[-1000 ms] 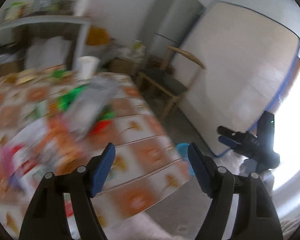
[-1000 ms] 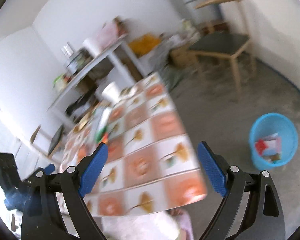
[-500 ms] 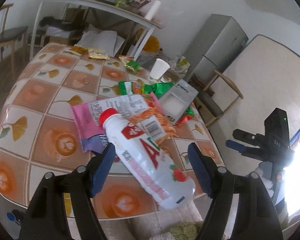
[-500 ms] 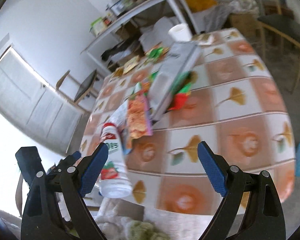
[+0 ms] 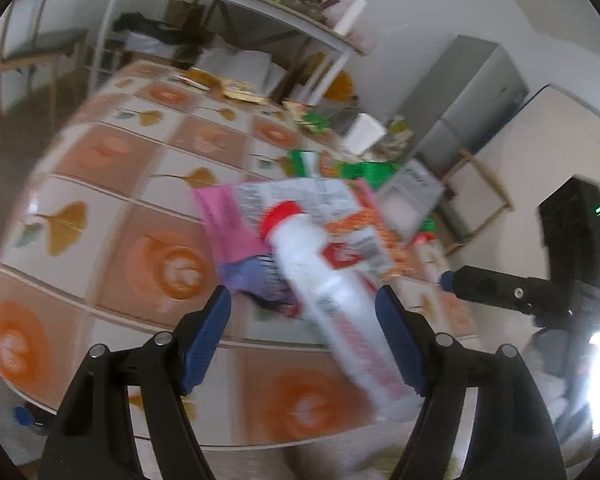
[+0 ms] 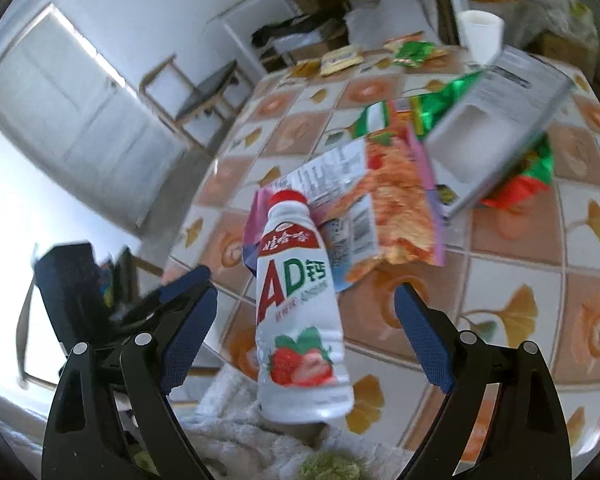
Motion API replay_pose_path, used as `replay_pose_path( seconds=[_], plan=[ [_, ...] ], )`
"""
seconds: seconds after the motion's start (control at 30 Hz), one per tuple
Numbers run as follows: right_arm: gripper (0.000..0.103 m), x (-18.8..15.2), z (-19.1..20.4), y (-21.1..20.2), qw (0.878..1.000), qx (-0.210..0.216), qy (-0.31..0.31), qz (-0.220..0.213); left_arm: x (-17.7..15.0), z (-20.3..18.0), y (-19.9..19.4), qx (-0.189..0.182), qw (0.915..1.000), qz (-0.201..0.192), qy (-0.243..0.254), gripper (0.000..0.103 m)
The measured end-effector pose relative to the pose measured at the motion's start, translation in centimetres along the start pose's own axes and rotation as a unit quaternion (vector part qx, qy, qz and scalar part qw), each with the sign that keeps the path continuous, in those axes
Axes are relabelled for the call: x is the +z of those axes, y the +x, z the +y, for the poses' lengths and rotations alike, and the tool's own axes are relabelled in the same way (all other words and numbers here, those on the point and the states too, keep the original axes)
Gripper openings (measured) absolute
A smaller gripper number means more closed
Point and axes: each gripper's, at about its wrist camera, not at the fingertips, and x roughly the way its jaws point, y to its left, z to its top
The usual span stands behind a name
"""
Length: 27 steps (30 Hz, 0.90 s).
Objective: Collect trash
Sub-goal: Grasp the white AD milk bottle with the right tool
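Hanging over near bench (image 6: 540, 280) edge, bottle (image 6: 296, 304) could roll off if nudged; right gripper (image 6: 304, 316) and left gripper (image 5: 304, 336) jaws wide, empty.

Left wrist view: white walls; tabletop (image 5: 112, 152) w/ orange-and-cream tile pattern fills centre. Grey shelf unit (image 5: 236, 12) at 12 o'clock, wooden chair (image 5: 32, 48) at 10, grey fridge (image 5: 468, 96) at 2, pale upright panel (image 5: 540, 152) at 3. Right wrist view: white panelled door (image 6: 76, 92) at 10 o'clock, 2nd chair (image 6: 196, 96) beside it; strong daylight at 8.
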Motion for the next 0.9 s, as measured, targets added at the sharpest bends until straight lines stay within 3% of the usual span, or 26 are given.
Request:
replay_pose_path(
  seconds=[0.13,0.4,0.6,0.7,0.9],
  plan=[
    [0.084,0.7,2.1,2.6,0.998,-0.028,-0.050,0.029,0.1,1.4,-0.1,0.030,0.9995,-0.004,-0.003,0.064],
    [0.080,1.7,3.8,7.4,0.986,-0.075,-0.112,0.095,0.8,3.6,-0.3,0.052,0.9985,-0.016,-0.010,0.045],
    [0.070,2.0,3.7,9.4,0.982,-0.080,-0.114,0.126,1.1,4.0,-0.2,0.051,0.9985,-0.017,-0.011,0.038],
    [0.060,1.9,3.4,10.2,0.981,-0.079,-0.107,0.140,1.4,3.8,0.0,0.051,0.9985,-0.019,-0.003,0.036],
    [0.059,1.7,2.5,9.5,0.987,-0.061,-0.082,0.126,1.7,3.2,0.8,0.051,0.9986,-0.014,0.005,0.034]
  ],
)
